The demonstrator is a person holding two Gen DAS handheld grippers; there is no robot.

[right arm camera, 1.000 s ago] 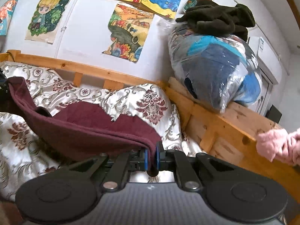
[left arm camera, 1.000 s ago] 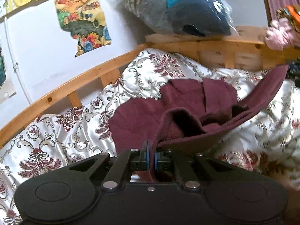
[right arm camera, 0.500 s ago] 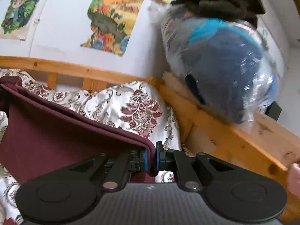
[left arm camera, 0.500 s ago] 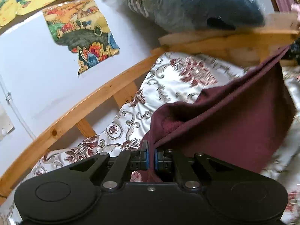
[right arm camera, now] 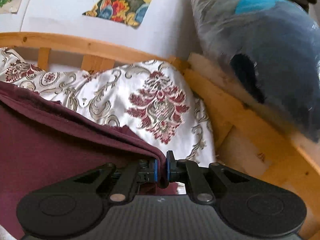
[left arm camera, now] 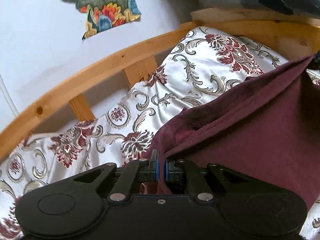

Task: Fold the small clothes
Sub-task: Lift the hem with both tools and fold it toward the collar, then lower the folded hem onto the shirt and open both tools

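Note:
A maroon fleece garment [left arm camera: 250,124] hangs stretched between my two grippers above the bed. My left gripper [left arm camera: 161,169] is shut on its left corner, with the cloth running up and to the right. In the right wrist view the same maroon garment [right arm camera: 50,144] fills the lower left. My right gripper [right arm camera: 162,170] is shut on its right corner. The garment's lower part is hidden behind the gripper bodies.
A white bedspread with maroon floral print [left arm camera: 120,120] [right arm camera: 156,104] covers the bed. A wooden bed rail [left arm camera: 80,80] [right arm camera: 250,132] runs behind and to the right. A plastic bag of clothes [right arm camera: 270,50] rests on the rail. Posters [left arm camera: 104,6] hang on the white wall.
Both grippers lifted the garment off the bed and pulled it taut between them, moving forward toward the wall and rail. Both stay shut on the cloth.

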